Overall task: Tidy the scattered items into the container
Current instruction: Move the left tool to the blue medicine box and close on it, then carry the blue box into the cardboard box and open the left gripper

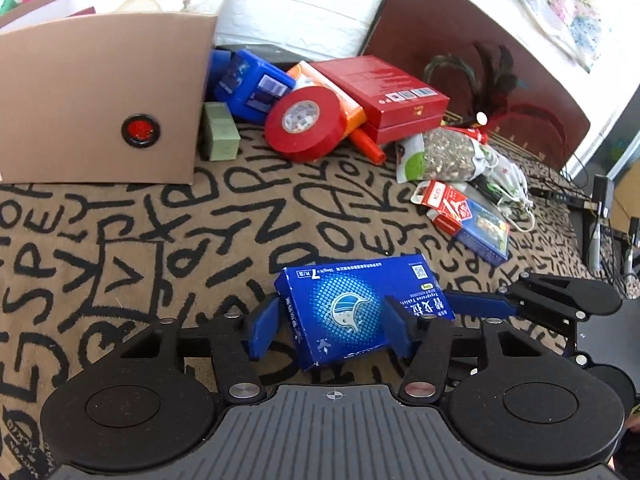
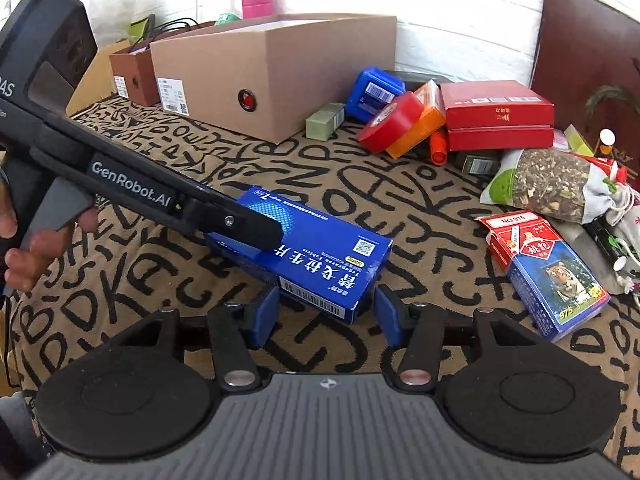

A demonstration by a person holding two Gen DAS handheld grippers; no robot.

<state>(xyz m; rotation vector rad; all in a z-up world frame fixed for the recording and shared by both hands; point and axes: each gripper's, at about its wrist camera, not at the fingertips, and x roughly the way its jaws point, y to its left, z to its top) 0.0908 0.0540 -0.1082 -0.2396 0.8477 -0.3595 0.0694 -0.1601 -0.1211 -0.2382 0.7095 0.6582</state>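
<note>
A blue medicine box (image 1: 352, 312) lies tilted on the lettered cloth, also in the right wrist view (image 2: 320, 252). My left gripper (image 1: 332, 326) has one blue finger at the box's side and one over its top face, touching it. My right gripper (image 2: 326, 312) is open, its fingers on either side of the box's near end. The right gripper's finger shows at the box's right in the left wrist view (image 1: 480, 304). The open tan cardboard box (image 1: 100, 96) stands at the far left, also in the right wrist view (image 2: 280, 68).
A pile lies at the back right: red tape roll (image 1: 306, 124), blue box (image 1: 252, 84), red flat box (image 1: 384, 92), green box (image 1: 218, 130), herb bag (image 1: 440, 156), card pack (image 1: 472, 224). A brown board (image 1: 460, 40) leans on the wall. A second brown box (image 2: 132, 68) stands far left.
</note>
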